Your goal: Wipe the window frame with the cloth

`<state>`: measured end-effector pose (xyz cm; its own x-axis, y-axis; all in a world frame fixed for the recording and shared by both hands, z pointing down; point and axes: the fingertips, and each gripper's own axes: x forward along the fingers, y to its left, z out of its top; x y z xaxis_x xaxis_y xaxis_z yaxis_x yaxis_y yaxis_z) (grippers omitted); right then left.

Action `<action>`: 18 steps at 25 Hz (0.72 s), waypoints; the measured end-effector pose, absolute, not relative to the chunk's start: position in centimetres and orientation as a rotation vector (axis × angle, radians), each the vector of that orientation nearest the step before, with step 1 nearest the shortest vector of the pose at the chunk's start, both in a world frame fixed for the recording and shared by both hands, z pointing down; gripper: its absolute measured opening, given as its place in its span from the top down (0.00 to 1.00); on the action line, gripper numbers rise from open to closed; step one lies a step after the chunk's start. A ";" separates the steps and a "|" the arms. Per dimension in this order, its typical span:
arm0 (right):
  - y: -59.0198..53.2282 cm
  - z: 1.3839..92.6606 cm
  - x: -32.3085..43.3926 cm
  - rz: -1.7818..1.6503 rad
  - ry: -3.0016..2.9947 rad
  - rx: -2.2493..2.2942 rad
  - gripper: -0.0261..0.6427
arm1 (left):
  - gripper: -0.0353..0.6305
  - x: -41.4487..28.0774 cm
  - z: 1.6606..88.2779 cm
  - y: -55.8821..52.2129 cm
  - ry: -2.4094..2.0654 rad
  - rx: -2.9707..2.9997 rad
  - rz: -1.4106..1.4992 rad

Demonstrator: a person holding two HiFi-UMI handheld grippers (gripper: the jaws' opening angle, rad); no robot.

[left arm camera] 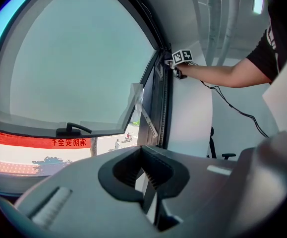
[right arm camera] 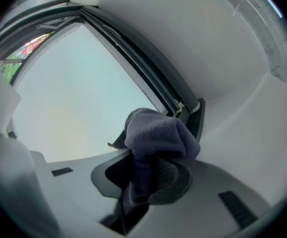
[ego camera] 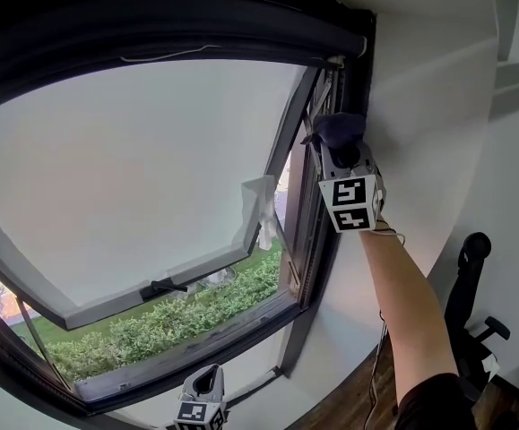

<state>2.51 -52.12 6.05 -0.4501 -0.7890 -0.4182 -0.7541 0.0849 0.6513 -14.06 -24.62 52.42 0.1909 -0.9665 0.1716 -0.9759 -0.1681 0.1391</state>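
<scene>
- The dark window frame (ego camera: pixel 151 25) fills most of the head view. Its sash (ego camera: pixel 134 168) is swung outward, with a black handle (ego camera: pixel 163 287) on the sash's lower edge.
- A green hedge (ego camera: pixel 178 321) shows through the gap under the sash.
- A black office chair (ego camera: pixel 474 303) stands near the white wall, at the lower right.
- The right gripper (ego camera: pixel 338 146) is raised on an outstretched arm (ego camera: pixel 411 303) to the frame's upper right corner. Its jaws are clamped on the dark cloth (right arm camera: pixel 158 133), which is bunched against the frame there.
- The left gripper (left arm camera: pixel 145 180) is low, below the frame's bottom edge. Its jaws are only narrowly apart and hold nothing.
</scene>
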 end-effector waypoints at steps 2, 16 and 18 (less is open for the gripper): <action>-52.1 6.8 2.5 -1.333 -2.268 1.599 0.85 | 0.94 -13.7 52.5 -24.6 -1.858 2.251 0.066; -52.3 12.3 2.4 -1.313 -2.210 1.503 0.85 | 0.94 -13.2 52.6 -24.4 -1.852 2.250 0.085; -52.3 13.3 2.5 -1.305 -2.193 1.491 0.85 | 0.94 -13.2 52.6 -24.3 -1.852 2.247 0.092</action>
<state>2.45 -52.33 13.30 -0.4782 -0.8236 -0.3049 -0.6606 0.1087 0.7428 -13.18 -24.26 52.65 0.2003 -0.9607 0.1923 -0.9751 -0.1763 0.1348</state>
